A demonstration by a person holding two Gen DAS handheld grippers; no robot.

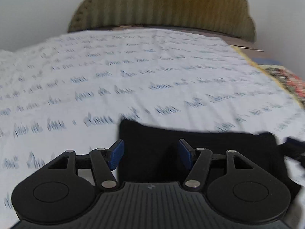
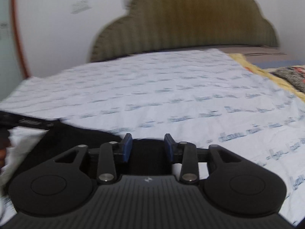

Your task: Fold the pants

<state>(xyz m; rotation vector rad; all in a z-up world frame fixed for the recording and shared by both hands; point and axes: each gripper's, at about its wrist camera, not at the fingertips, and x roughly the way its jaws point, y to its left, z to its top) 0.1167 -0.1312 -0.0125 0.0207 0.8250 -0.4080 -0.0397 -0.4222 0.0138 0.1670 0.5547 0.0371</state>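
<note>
Left wrist view: the left gripper (image 1: 150, 153) hangs with its blue pads (image 1: 116, 153) spread apart and nothing pinched between them. The black pants (image 1: 200, 148) lie flat on the printed sheet (image 1: 133, 80) in the lower middle and lower right of the frame, directly under and beyond the gap. They look already folded into a compact block, so the step in hand seems to be letting go and backing off. To do that well, draw the gripper up and away without the pads snagging the top layer. The sheet carries rows of blue script, too blurred to read. The headboard (image 1: 162, 7) fills the top centre.

Right wrist view: the right gripper (image 2: 148, 148) has its pads (image 2: 127, 147) parted with a clear gap, released; black cloth of the pants (image 2: 80, 137) sits under and behind the gap, running to the lower left. Lift straight clear so the fold edge stays square. A small logo mark on the gripper body cannot be read, nor the sheet's (image 2: 171, 87) print.
</note>
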